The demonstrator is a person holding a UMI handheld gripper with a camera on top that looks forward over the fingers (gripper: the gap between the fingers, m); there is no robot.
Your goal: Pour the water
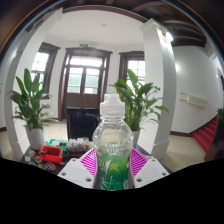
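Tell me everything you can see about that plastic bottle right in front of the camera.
The bottle is clear plastic with a white screw cap on, a ribbed upper body and a green-patterned label lower down. It stands upright between the two fingers of the hand-held gripper, whose magenta pads sit close against its sides; whether they press on it I cannot tell. Its base is hidden.

Two potted plants (pixel 33 100) flanking doors (pixel 85 82)

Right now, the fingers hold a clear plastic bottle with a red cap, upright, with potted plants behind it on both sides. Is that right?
Not quite: the gripper view shows the bottle with a white cap, not a red one. The rest stands: it is clear plastic, upright, held between the fingers, with potted plants behind it on both sides.
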